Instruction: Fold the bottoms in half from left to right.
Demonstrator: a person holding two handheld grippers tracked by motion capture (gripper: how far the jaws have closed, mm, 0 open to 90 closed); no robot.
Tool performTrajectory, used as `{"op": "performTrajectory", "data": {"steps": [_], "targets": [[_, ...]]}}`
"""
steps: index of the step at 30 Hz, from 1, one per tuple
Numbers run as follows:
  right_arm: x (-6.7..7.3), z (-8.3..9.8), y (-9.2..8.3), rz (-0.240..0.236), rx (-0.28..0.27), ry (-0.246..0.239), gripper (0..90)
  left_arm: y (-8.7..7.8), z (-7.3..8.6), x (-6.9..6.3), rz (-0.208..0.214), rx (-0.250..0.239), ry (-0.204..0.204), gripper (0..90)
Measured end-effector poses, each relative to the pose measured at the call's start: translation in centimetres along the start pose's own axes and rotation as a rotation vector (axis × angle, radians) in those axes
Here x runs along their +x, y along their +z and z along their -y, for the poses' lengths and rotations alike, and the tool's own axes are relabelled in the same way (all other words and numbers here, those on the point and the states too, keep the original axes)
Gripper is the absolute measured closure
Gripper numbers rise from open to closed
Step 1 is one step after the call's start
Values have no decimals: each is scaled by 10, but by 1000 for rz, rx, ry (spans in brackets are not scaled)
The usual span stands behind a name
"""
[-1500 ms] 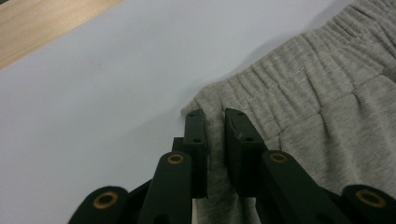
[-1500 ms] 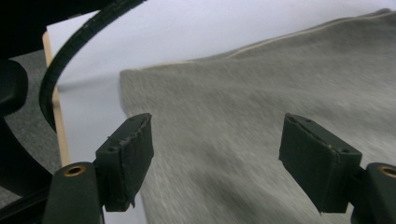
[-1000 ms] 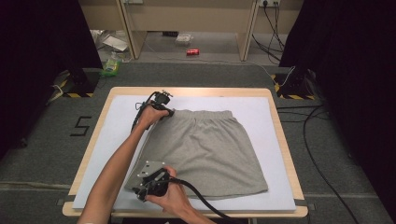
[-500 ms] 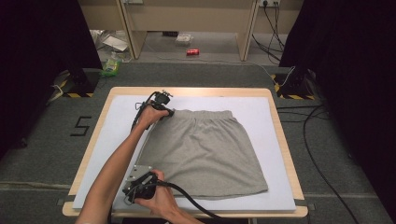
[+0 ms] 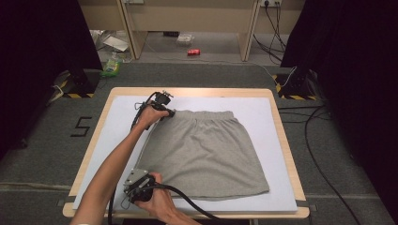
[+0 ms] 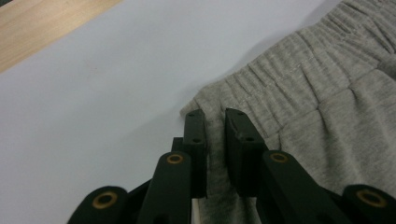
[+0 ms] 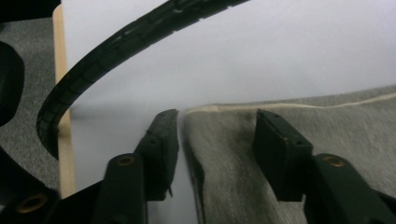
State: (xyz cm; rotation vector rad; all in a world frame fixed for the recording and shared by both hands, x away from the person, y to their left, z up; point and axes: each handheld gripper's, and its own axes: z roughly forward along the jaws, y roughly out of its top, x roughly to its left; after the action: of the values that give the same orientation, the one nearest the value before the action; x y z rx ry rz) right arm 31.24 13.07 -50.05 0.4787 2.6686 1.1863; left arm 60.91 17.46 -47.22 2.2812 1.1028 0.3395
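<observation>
A grey knit garment [image 5: 206,150] with an elastic waistband lies flat on the white mat [image 5: 263,117], waistband at the far side. My left gripper [image 5: 168,110] is at the waistband's left corner. In the left gripper view it [image 6: 215,119] is shut, with a fold of the waistband [image 6: 280,79] pinched between the jaws. My right gripper [image 5: 140,183] is at the near left hem corner. In the right gripper view it [image 7: 219,128] stands open, its jaws on either side of the hem corner [image 7: 210,121], which lies flat on the mat.
The mat covers a wooden table [image 5: 286,145] whose edge shows all round. A black cable [image 7: 107,56] loops over the mat near the right gripper. Bare mat lies to the right of and beyond the garment. Cables and small litter lie on the floor beyond the table.
The right gripper has slid left along the near hem to the left corner. The left gripper has stayed at the waistband corner.
</observation>
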Motion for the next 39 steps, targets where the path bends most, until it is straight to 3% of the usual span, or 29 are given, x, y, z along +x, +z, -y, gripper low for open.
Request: {"op": "performTrajectory", "data": {"steps": [3,6,9,10,16,17,24,39], "targets": [[0,0,0,-7,-1,-12,538,0,0,0,2,0,2,786],[-3,0,0,-30,3,23,567,0,0,0,3,1,3,786],[-2,0,-1,-27,2,26,614,0,0,1,7,-1,1,786],[-2,1,-1,-26,-4,13,671,0,0,1,10,-3,-3,786],[-4,1,-1,-36,-13,18,804,0,2,4,28,-15,-15,785],[-5,1,-2,-47,-15,43,841,0,3,4,28,-16,-16,786],[-9,4,-7,-48,-40,30,857,0,2,4,29,-16,-13,786],[-17,7,-20,-67,-92,60,858,0,-1,1,7,3,21,790]]}}
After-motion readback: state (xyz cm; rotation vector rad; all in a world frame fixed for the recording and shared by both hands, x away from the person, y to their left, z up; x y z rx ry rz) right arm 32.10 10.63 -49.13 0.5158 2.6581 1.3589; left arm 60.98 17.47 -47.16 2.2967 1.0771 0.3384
